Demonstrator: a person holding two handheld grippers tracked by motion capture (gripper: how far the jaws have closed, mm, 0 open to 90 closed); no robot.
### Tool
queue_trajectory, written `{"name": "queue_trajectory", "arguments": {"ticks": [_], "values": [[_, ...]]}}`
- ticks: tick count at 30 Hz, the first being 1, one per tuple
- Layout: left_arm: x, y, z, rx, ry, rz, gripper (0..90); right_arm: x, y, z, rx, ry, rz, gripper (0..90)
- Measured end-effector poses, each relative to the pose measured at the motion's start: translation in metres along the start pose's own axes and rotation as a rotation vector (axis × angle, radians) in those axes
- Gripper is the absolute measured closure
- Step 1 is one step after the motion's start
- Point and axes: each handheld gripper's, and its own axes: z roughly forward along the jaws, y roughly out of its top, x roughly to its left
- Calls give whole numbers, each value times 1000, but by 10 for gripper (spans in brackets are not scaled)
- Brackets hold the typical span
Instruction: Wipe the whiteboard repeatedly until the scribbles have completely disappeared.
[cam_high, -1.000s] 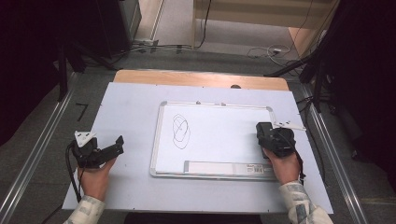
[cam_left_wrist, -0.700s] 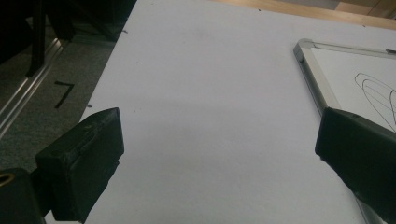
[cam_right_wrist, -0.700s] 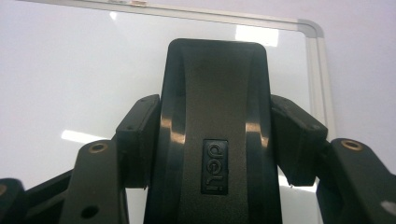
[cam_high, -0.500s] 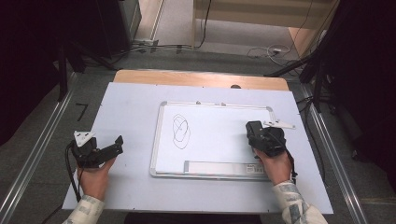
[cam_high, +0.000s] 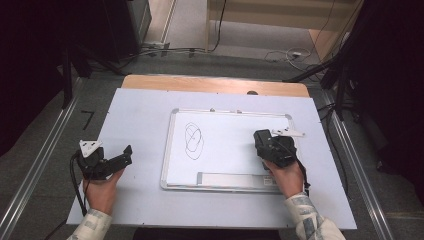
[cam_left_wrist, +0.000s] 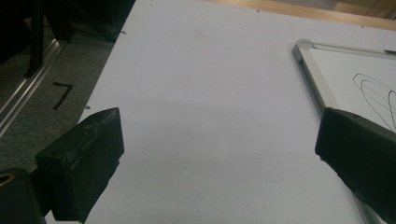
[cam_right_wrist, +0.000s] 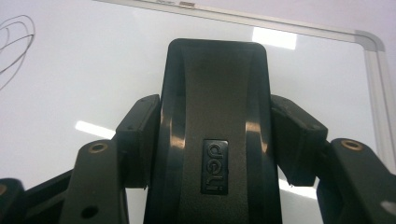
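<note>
The right gripper (cam_high: 264, 142) has slid left across the whiteboard (cam_high: 227, 150) since a second ago, from the board's right edge to a spot inside it, toward the scribble (cam_high: 193, 141); the left gripper (cam_high: 120, 156) has kept its place on the mat (cam_high: 145, 110).

The right gripper grips a black eraser (cam_right_wrist: 215, 126) — its jaws press both long sides of the block, which stands up between them over the white surface in the right gripper view. The eraser sits over the right part of the board, with bare white between it and the scribble, a set of overlapping loops left of centre. In the right gripper view the loops show at the far left edge, and the board's metal frame runs along the top and right.

The left gripper rests well left of the board, its jaws spread wide with nothing between them — in the left gripper view only bare mat lies in the gap, and the board's near-left corner frame and part of the scribble show at right.

A grey strip (cam_high: 227, 178) lies along the board's near edge. Both hands come in from the near side of the table (cam_high: 210, 84), the right hand (cam_high: 285, 175) partly over the board's near-right corner.
</note>
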Motion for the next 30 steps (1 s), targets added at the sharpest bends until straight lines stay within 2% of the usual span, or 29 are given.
{"name": "queue_trajectory", "arguments": {"ticks": [7,9,14,30], "values": [[0,0,-1,1,-4,3,17,17,4,4,-1,27,-23,369],[0,0,-1,0,-5,3,17,26,6,7,2,39,-37,369],[0,0,-1,1,-7,5,18,40,8,11,0,53,-56,369],[0,0,0,2,-4,6,18,71,11,27,18,88,-92,368]]}}
